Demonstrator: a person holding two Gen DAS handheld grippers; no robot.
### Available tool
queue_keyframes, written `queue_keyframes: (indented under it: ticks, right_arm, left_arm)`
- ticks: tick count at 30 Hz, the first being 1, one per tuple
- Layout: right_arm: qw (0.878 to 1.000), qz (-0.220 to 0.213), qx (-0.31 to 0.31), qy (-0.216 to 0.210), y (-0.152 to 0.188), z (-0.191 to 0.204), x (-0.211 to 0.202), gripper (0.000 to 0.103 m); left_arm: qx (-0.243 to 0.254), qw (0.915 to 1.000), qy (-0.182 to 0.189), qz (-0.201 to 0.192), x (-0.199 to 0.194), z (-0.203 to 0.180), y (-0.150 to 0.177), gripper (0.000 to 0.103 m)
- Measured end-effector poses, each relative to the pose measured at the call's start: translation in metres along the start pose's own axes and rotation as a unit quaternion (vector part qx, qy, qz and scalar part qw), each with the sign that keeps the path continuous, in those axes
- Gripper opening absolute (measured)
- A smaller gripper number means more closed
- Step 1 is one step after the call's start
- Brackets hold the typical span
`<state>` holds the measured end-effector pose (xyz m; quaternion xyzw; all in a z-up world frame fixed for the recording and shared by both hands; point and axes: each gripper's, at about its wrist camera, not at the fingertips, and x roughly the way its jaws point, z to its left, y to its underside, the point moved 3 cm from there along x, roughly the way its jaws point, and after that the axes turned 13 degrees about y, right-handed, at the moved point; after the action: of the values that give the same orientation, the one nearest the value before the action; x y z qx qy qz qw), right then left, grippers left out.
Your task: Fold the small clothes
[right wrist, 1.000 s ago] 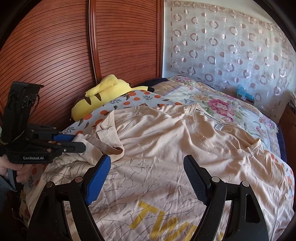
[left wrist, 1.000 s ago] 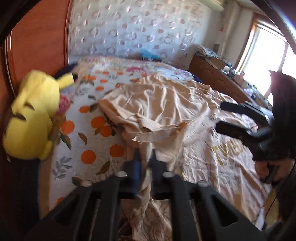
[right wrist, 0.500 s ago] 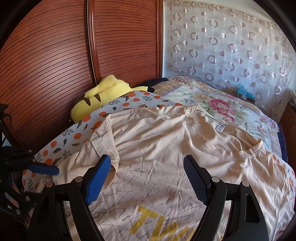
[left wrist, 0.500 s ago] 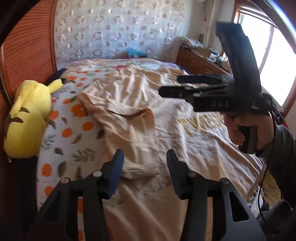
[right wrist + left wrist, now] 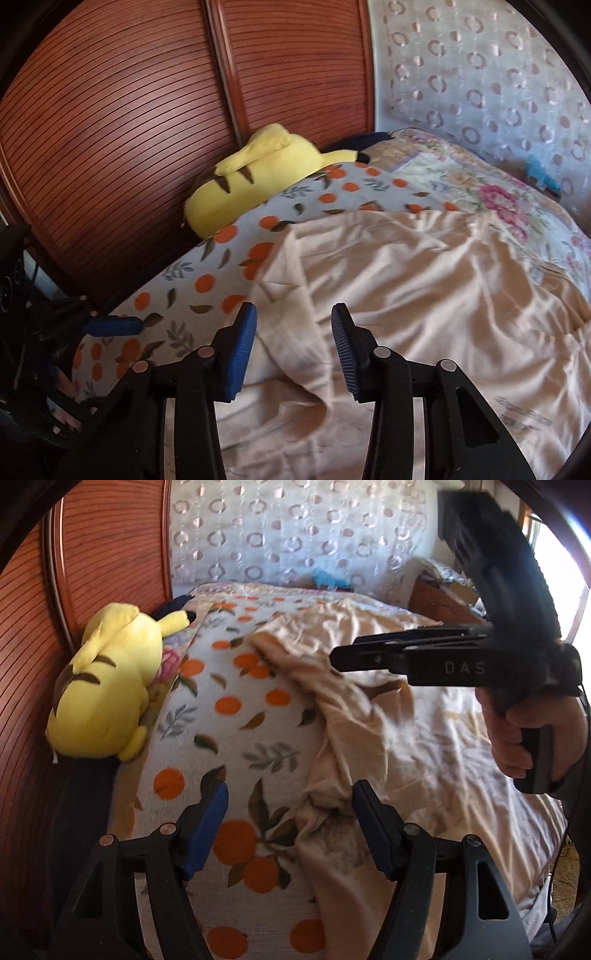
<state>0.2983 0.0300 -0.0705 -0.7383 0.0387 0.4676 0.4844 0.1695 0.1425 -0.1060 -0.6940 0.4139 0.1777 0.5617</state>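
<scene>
Hovering beside the yellow plush (image 5: 107, 698), left gripper (image 5: 290, 827) spreads empty; right gripper (image 5: 293, 354) narrows over the peach shirt (image 5: 424, 288), unpinched.

Left tool (image 5: 290, 827) just opening, right tool (image 5: 293, 349) narrowing, ungripped

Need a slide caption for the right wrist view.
Right hand-held gripper, jaws apart, above folded edge of peach T-shirt on bed.

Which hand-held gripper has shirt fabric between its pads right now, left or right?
The right hand-held gripper: the peach shirt's folded edge lies between its pads, which aren't pressing on it. The left hand-held gripper is open over the orange-print bedspread, shirt beside it.
</scene>
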Motion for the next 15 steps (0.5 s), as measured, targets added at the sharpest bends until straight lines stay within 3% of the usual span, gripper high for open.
queue_keyframes:
  ticks: [4, 10, 15]
  right_arm:
    - [0.999, 0.012, -0.039, 0.012, 0.002, 0.014, 0.012, 0.040]
    - [0.999, 0.026, -0.019, 0.024, -0.002, -0.001, 0.019, 0.010]
    - [1.000, 0.009, 0.014, 0.010, -0.007, -0.012, 0.008, 0.006]
  left_arm:
    - [0.008, 0.9999, -0.012, -0.001, 0.002, 0.000, 0.001, 0.070]
    - [0.008, 0.9999, -0.012, -0.007, 0.002, 0.000, 0.002, 0.072]
    - [0.000, 1.0000, -0.004, -0.009, 0.001, 0.003, 0.001, 0.072]
